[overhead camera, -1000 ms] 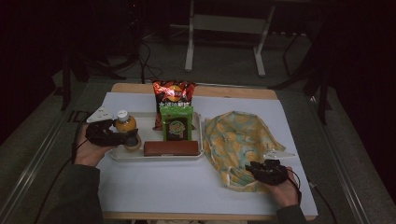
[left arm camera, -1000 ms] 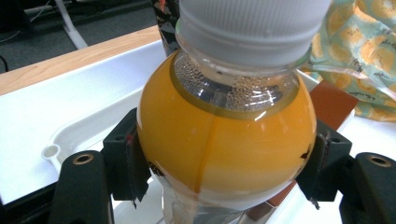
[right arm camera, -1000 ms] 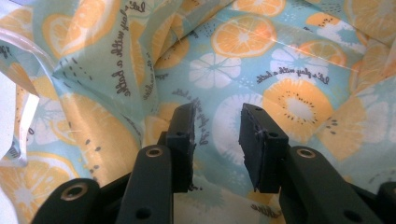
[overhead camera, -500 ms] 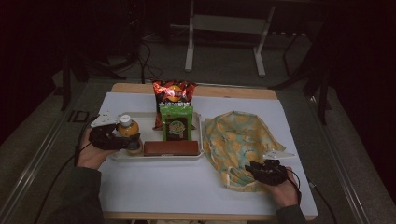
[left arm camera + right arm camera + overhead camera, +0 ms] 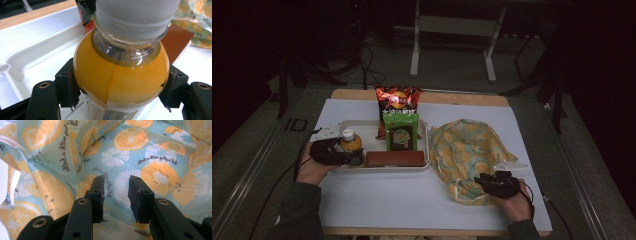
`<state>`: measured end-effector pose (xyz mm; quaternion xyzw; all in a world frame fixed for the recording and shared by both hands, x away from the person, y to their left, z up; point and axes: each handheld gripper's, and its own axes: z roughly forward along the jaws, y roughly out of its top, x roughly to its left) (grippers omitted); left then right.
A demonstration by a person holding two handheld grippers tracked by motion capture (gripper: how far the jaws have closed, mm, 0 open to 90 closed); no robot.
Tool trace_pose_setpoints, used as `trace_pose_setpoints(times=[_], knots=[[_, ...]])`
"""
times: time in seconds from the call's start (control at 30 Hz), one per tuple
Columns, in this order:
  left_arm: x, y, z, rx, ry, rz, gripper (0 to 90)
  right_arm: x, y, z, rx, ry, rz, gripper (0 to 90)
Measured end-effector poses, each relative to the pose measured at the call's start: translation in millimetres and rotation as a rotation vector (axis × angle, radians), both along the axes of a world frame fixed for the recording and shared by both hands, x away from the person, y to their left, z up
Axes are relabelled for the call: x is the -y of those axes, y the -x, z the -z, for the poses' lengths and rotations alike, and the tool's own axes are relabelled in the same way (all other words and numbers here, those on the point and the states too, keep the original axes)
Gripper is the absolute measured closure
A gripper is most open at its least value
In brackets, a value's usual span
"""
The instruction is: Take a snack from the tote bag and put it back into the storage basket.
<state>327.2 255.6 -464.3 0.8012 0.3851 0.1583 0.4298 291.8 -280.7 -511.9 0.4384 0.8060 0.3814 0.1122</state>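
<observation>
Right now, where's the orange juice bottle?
High view: the orange juice bottle stands at the white tray's left end, between the left claw's jaws, left of the brown bar.

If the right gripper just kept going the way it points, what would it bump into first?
Most likely the fruit-print bag. The right gripper has its jaws apart and aimed into the bag's folds, which lie directly ahead. How close the fabric is to the tips is hard to judge; it may already brush them.

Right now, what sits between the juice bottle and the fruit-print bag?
In the high view, the brown bar and green packet on the white tray lie between the juice bottle and fruit-print bag.
</observation>
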Motion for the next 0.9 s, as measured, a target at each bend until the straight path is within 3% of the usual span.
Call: trace_pose_setpoints(times=[0.43,0.67,0.9], knots=[[4.4,2.2,3.2,-0.001,-0.053,0.029,29.6,-0.3,0.0,0.1,-0.002,-0.001,0.000,65.6],[0.4,2.9,6.2,-0.015,-0.013,0.028,29.2,-0.6,-0.1,0.5,-0.001,0.000,-0.002,65.5],[-1.5,-1.9,7.8,-0.077,0.015,0.034,24.2,-0.6,0.1,0.4,-0.002,0.001,-0.003,65.3]])
